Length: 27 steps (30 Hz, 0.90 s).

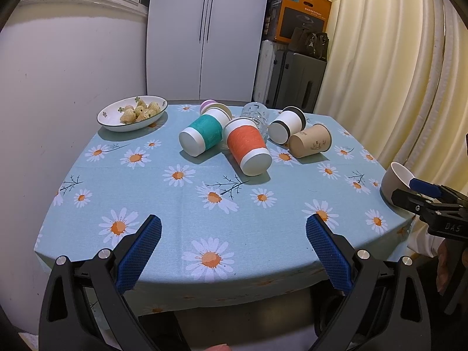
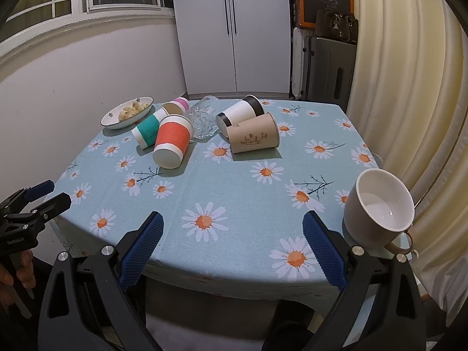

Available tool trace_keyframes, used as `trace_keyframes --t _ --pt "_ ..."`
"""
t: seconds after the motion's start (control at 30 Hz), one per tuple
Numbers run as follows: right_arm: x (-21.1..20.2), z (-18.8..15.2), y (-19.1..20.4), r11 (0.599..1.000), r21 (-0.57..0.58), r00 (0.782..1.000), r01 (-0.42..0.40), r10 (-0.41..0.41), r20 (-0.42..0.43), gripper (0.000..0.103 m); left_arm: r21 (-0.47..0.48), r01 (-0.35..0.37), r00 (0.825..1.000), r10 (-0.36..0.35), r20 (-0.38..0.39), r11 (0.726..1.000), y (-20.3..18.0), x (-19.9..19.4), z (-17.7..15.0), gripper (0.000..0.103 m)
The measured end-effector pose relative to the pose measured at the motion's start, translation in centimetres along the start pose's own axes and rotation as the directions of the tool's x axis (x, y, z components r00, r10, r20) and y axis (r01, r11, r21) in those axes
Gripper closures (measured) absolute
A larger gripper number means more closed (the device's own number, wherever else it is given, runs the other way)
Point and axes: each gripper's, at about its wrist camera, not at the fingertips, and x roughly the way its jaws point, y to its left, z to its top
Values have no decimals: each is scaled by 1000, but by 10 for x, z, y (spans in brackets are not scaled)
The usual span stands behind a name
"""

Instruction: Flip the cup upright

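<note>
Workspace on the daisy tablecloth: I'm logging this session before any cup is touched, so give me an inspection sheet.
Surface: table under a blue daisy cloth.
Job's things: orange-sleeved cup, teal-sleeved cup, brown paper cup, white cup with black ends and glass lying on their sides; white mug upright at the right edge.
Clutter: dish of food.
Grippers: left gripper and right gripper open, empty.
Cables: nothing seen.
Surroundings: white cabinet, curtain, suitcases.
</note>
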Motion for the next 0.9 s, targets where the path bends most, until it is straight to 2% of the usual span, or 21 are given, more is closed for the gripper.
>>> trace_keyframes --t 0.9 --pt "1 -1 1 1000 -7 1000 18 -18 -13 8 3 3 1000 -3 -3 1000 -5 0 -1 6"
